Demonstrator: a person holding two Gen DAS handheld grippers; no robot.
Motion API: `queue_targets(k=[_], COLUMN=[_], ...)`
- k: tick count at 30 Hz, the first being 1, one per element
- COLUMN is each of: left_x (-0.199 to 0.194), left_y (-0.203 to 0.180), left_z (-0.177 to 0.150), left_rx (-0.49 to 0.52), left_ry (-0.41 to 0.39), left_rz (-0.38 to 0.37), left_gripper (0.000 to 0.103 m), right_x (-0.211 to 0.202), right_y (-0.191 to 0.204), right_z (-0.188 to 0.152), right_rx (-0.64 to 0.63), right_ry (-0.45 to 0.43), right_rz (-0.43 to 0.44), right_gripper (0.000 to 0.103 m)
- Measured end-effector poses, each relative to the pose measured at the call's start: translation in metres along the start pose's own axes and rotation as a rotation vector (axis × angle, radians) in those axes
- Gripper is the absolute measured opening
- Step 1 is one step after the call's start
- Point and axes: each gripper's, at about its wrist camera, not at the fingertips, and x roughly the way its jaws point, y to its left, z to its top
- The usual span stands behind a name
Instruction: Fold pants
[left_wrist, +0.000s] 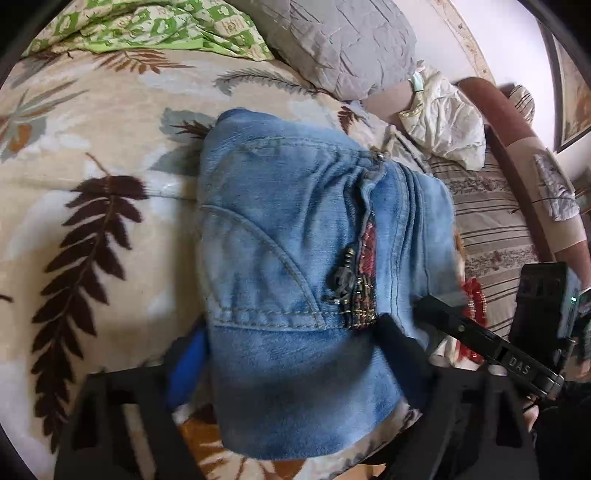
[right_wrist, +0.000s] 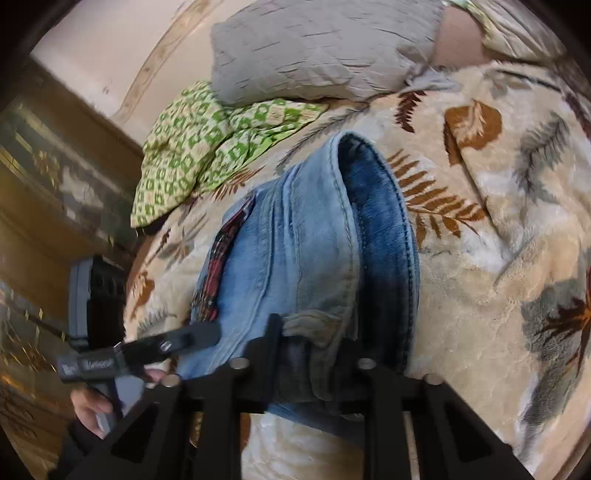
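Observation:
Folded blue jeans (left_wrist: 288, 229) with a beaded red patch lie on a cream leaf-print blanket (left_wrist: 92, 166). My left gripper (left_wrist: 291, 336) straddles the near end of the bundle, its pads pressing on both sides of the denim. In the right wrist view the jeans (right_wrist: 306, 240) show a dark inner fold on their right side. My right gripper (right_wrist: 314, 354) is shut on a bunched edge of that denim, and cloth hides its right finger. Its black body (left_wrist: 480, 339) reaches in from the right in the left wrist view. The left gripper (right_wrist: 195, 338), held by a hand (right_wrist: 92, 402), touches the jeans' left edge.
A grey pillow (left_wrist: 343, 44) and a green-patterned cloth (left_wrist: 147, 29) lie at the far side of the bed. A crumpled white cloth (left_wrist: 443, 122) sits on a striped sheet (left_wrist: 491, 229) to the right. Dark wooden furniture (right_wrist: 44, 184) stands beside the bed.

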Motion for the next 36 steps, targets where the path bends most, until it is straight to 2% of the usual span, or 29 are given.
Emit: queue_targets(k=[2, 4, 8, 11, 14, 16, 18, 19, 20, 21, 22, 24, 28, 31, 36], left_x=[-0.004, -0.004, 0.009, 0.017, 0.015, 0.01, 0.001, -0.005, -0.01, -0.015, -0.021, -0.028, -0.039, -0.043, -0.047], left_y=[0.0, -0.004, -0.005, -0.001, -0.002, -0.01, -0.019, -0.025, -0.031, -0.037, -0.044, -0.053, -0.059, -0.063, -0.068], left_z=[-0.002, -0.004, -0.009, -0.012, -0.011, -0.011, -0.015, -0.018, -0.021, -0.024, -0.029, -0.036, -0.042, -0.044, -0.037], left_rx=[0.011, 0.038, 0.068, 0.072, 0.075, 0.1, 0.12, 0.144, 0.172, 0.205, 0.242, 0.29, 0.315, 0.316, 0.326], left_ry=[0.004, 0.019, 0.049, 0.041, 0.04, 0.013, -0.046, -0.095, -0.137, -0.183, -0.237, -0.301, -0.36, -0.387, -0.398], left_rz=[-0.013, 0.008, 0.07, 0.084, 0.097, 0.135, 0.19, 0.251, 0.313, 0.378, 0.446, 0.55, 0.628, 0.624, 0.603], left_gripper=[0.073, 0.07, 0.07, 0.071, 0.071, 0.076, 0.091, 0.096, 0.101, 0.102, 0.102, 0.102, 0.103, 0.103, 0.103], right_x=[-0.005, -0.005, 0.013, 0.019, 0.018, 0.012, 0.001, -0.005, -0.012, -0.019, -0.029, -0.045, -0.067, -0.071, -0.064], right_y=[-0.002, -0.009, -0.029, -0.035, -0.026, -0.019, -0.014, -0.012, -0.008, -0.006, -0.004, 0.0, 0.006, 0.007, -0.005], right_z=[-0.006, -0.013, -0.026, -0.028, -0.026, -0.025, -0.024, -0.024, -0.024, -0.024, -0.025, -0.025, -0.023, -0.02, -0.012], right_rx=[0.011, 0.033, 0.093, 0.11, 0.065, 0.033, 0.034, 0.028, 0.017, 0.012, 0.012, 0.005, -0.017, -0.03, -0.007], right_ry=[0.001, 0.009, 0.047, 0.042, 0.042, 0.036, 0.015, 0.006, -0.011, -0.032, -0.076, -0.126, -0.18, -0.195, -0.17], right_rz=[0.019, 0.022, 0.024, 0.03, -0.009, -0.023, -0.027, -0.044, -0.07, -0.09, -0.102, -0.096, -0.14, -0.173, -0.185], right_gripper=[0.013, 0.012, 0.012, 0.009, 0.009, 0.011, 0.018, 0.028, 0.049, 0.066, 0.09, 0.093, 0.096, 0.098, 0.1])
